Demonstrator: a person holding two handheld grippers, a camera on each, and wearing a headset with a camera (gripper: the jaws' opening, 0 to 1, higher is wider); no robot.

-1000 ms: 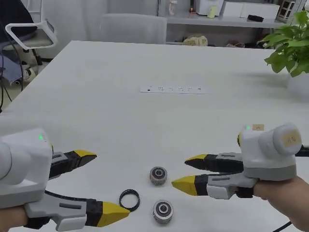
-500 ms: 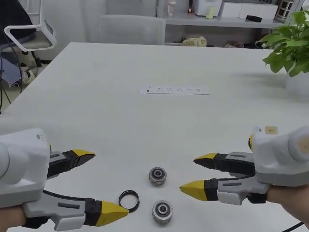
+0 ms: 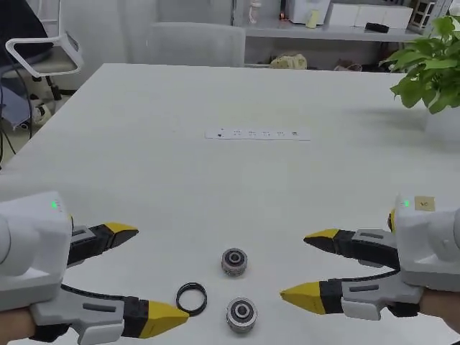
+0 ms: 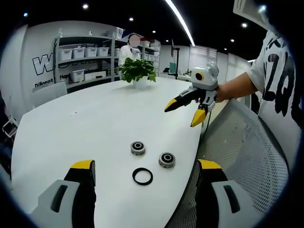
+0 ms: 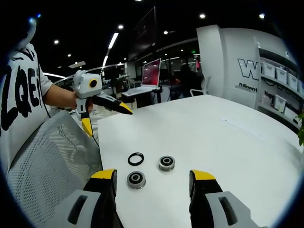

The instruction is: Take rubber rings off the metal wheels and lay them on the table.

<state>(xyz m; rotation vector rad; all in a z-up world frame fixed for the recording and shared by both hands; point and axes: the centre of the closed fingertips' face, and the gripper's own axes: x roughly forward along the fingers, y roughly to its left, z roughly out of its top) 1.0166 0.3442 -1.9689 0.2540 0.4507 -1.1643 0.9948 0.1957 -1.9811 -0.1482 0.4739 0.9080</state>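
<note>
Two small metal wheels rest on the white table near its front edge: one farther back (image 3: 234,261) (image 4: 138,147) (image 5: 166,162), one closer (image 3: 241,313) (image 4: 166,159) (image 5: 136,179). A loose black rubber ring (image 3: 192,298) (image 4: 142,176) (image 5: 136,158) lies flat beside them, to their left in the head view. My left gripper (image 3: 129,277) (image 4: 145,172) (image 5: 107,115) is open at the left, holding nothing. At the right, my right gripper (image 3: 310,266) (image 5: 151,179) (image 4: 186,110) also stands open and empty, apart from the wheels.
A white power strip (image 3: 256,134) lies flat mid-table. A potted green plant (image 3: 428,61) stands at the far right. A mesh chair (image 4: 235,156) sits at the table's front edge. Shelves and another chair (image 3: 43,54) lie beyond the table.
My right gripper has drawn back to the right and lower, away from the wheels. The left gripper, wheels and ring stay put.
</note>
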